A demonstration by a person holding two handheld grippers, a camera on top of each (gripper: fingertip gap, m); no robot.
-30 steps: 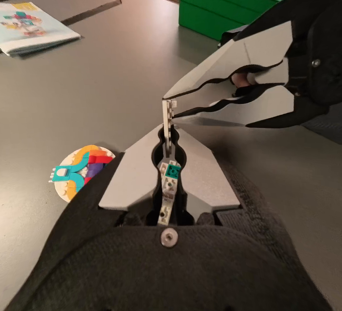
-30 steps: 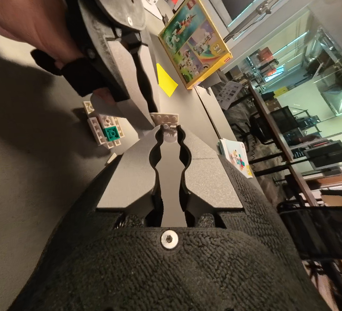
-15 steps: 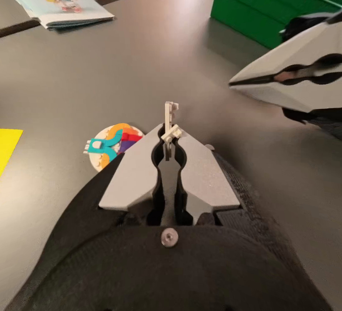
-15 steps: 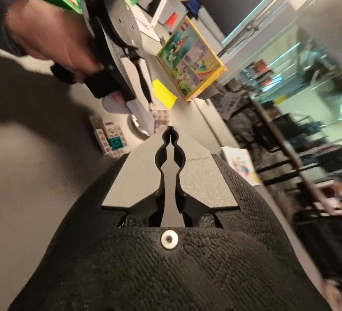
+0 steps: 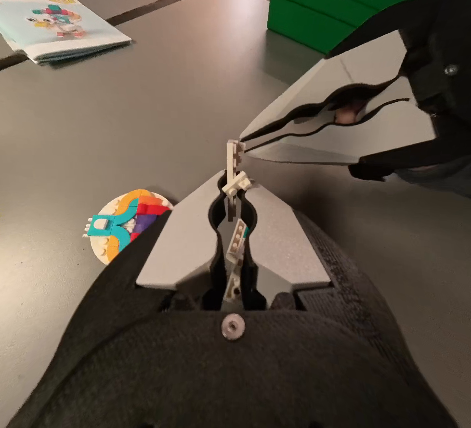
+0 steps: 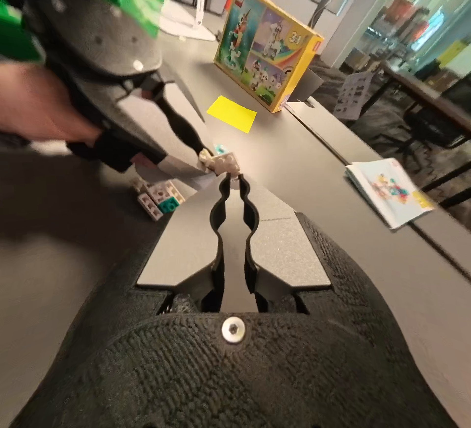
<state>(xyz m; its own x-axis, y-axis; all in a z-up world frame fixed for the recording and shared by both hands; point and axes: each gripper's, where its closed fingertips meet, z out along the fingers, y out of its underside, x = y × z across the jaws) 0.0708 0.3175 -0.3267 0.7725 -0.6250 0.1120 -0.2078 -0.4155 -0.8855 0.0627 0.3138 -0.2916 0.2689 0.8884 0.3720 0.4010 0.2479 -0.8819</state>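
In the left wrist view, the left gripper [image 5: 233, 181], its matte grey wedge fingers edged with wavy black pads, was closed on a thin white studded plate [image 5: 232, 161] that stood upright on edge out of its tips, with a small white brick piece [image 5: 235, 185] stuck crosswise low on it. The right gripper [image 5: 242, 145] reached in from the plate's right, its pointed tips nearly together and pinching the plate's studded upper edge. Below the plate, seen through the gap between the left fingers, lay a white brick assembly [image 5: 235, 242] on the smooth grey table [image 5: 153, 99]. Left of the plate sat a round white disc with curved orange, teal, red and purple tiles [image 5: 122, 224]; far beyond it a glossy booklet [image 5: 58, 26], and beyond the plate to the right a ribbed green plastic bin [image 5: 331, 0]. In the right wrist view, blurred, the right gripper [image 6: 234, 177] had its tips closed down narrowly on the plate [image 6: 225, 161], lying flat here with round studs showing, while the left gripper [image 6: 204, 158], held by a bare hand [image 6: 35, 107], gripped its other end. Left of the plate stood the blocky white assembly with a teal square [image 6: 160, 198]; beyond it a yellow paper sheet [image 6: 232, 113] and an upright cardboard toy box [image 6: 265, 56]; the booklet [image 6: 387, 191] lay to the right.
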